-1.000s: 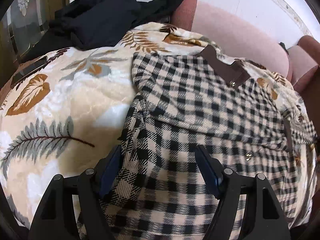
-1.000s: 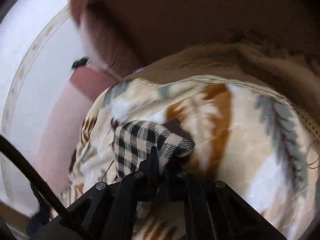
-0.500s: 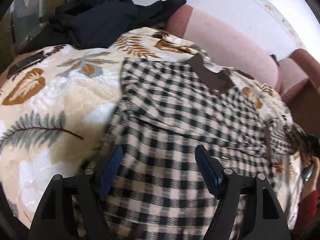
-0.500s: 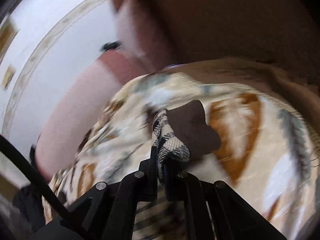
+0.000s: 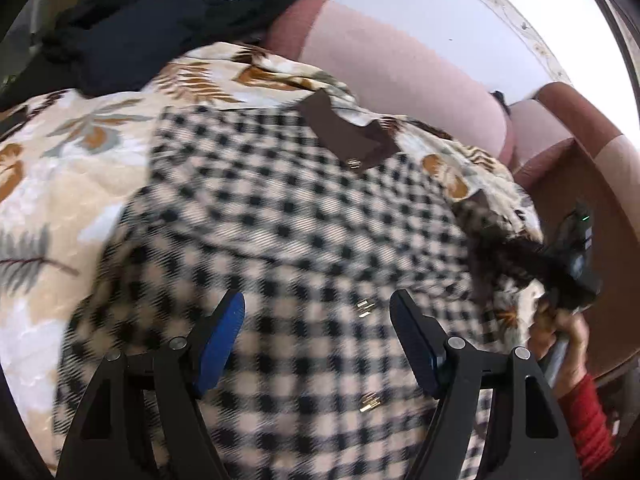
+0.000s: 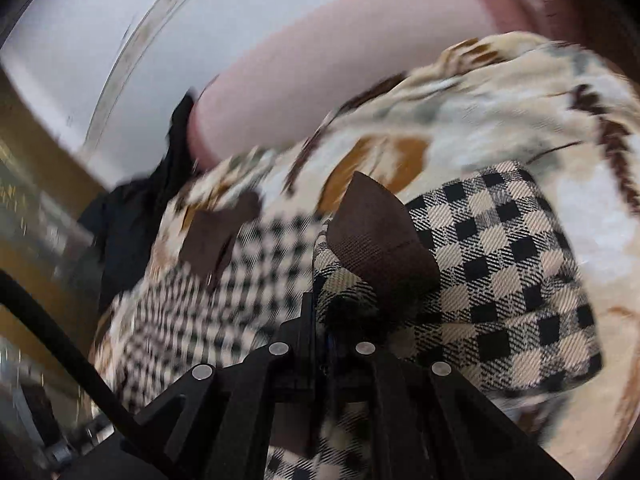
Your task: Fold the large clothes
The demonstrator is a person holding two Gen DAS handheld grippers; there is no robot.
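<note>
A beige-and-black checked coat [image 5: 288, 216] with a brown collar [image 5: 348, 140] and gold buttons lies spread on a leaf-print blanket [image 5: 60, 184]. My left gripper [image 5: 318, 336] is open and empty, hovering just above the coat's middle. My right gripper [image 6: 326, 320] is shut on the coat's sleeve end [image 6: 500, 272], at its brown cuff [image 6: 376, 236], and holds it lifted over the coat. The right gripper also shows at the right edge of the left wrist view [image 5: 568, 276], held by a hand in a red sleeve.
A pile of dark clothes [image 5: 160, 28] lies at the far left of the blanket. A pink sofa back [image 5: 400, 68] and a white wall stand behind. A brown armrest [image 5: 580, 152] is at the right.
My right gripper has carried the sleeve leftward, over the coat's body. My left gripper has shifted right across the coat, still open.
</note>
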